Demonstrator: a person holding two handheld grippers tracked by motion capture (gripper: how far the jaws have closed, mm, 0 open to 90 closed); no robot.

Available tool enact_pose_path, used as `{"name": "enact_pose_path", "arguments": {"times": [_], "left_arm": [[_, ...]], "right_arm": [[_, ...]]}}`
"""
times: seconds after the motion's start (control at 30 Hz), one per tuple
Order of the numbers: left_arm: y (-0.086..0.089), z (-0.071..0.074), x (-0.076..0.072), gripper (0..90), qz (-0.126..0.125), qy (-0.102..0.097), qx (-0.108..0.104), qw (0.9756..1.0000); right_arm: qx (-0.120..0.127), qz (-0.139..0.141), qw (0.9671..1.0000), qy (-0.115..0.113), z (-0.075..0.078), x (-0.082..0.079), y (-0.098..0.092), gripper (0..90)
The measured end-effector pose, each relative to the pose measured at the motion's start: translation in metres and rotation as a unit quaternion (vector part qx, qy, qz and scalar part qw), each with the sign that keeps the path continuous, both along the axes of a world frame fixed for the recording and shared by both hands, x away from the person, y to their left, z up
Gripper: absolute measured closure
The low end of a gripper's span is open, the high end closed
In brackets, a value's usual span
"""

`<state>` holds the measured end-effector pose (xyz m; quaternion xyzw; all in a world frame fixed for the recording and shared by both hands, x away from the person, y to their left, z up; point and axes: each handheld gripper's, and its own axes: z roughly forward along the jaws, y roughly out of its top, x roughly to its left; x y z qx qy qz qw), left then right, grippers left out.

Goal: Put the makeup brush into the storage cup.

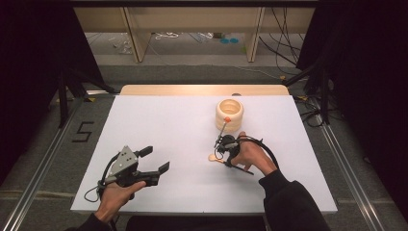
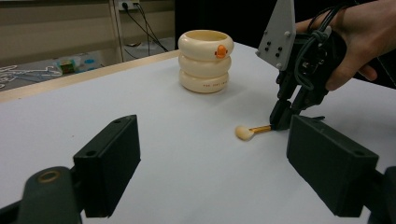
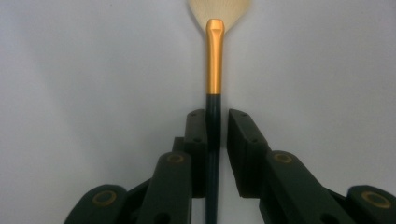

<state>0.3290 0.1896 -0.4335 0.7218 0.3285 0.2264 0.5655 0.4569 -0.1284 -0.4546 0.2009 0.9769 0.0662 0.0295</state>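
A small brush [image 2: 247, 132] with a cream head, gold collar and dark handle lies flat on the white table [image 1: 183, 125], in front of a cream ringed holder [image 1: 229, 114]. My right gripper [image 1: 220, 153] points down at the brush [image 1: 213, 157]. In the right gripper view its jaws [image 3: 217, 114] stand on either side of the dark handle of the brush [image 3: 215, 56]; one pad touches it and a thin gap shows at the other. My left gripper [image 1: 156, 159] rests at the near left, open with nothing between its fingers [image 2: 112, 163].
The holder [image 2: 205, 60] stands at the far right of the table with a small orange thing [image 2: 221, 50] at its rim. The table's wooden edge [image 1: 202, 89] runs along the far side. Cables and wooden frames lie on the floor beyond.
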Motion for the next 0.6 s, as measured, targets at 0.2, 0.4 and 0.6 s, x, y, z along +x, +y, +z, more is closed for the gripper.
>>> {"name": "enact_pose_path", "arguments": {"times": [0.2, 0.4, 0.6], "left_arm": [[0.000, 0.000, 0.000, 17.1, 0.000, -0.001, 0.000, 1.0000], [0.001, 0.000, 0.000, 17.2, -0.002, -0.003, 0.003, 1.0000], [0.000, 0.000, 0.000, 17.2, -0.001, -0.001, 0.001, 1.0000]], "right_arm": [[-0.005, -0.017, 0.9998, 0.012, 0.000, 0.003, 0.002, 82.7], [-0.010, -0.017, 0.9997, 0.017, 0.002, 0.002, 0.003, 82.9], [0.019, -0.021, 0.9996, 0.009, 0.013, 0.001, 0.000, 83.0]]}}
